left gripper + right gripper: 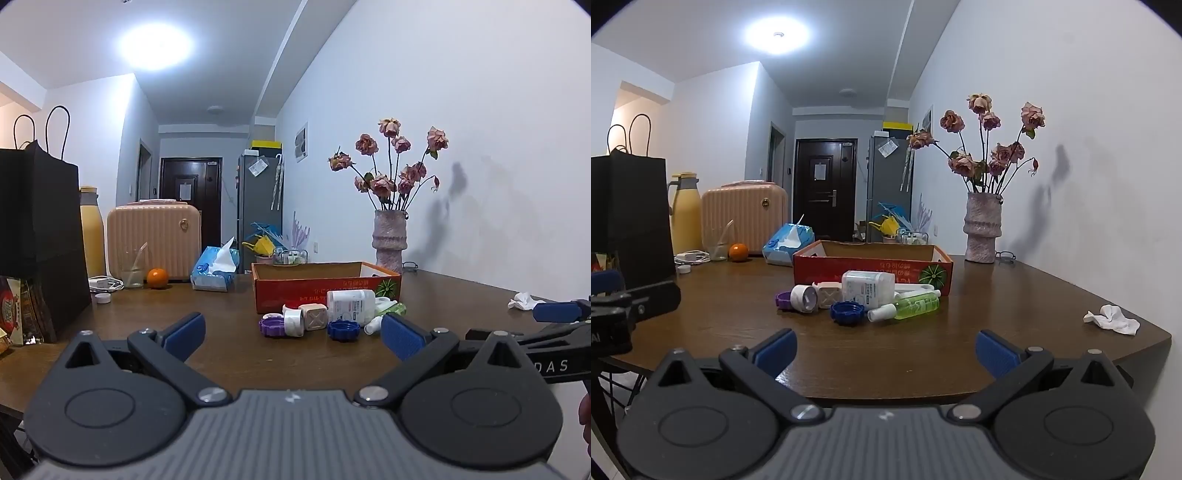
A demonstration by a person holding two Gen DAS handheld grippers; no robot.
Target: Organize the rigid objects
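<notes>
Item: green bottle point(918, 304), on its side straight ahead of your wide-open, empty right gripper point(885, 350), long axis crosswise, nearer than your left.

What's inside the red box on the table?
The red box shows only its bare brown inner walls. Its front wall hides the bottom, so I cannot tell whether anything lies inside. The bottles sit outside, in front.
</notes>
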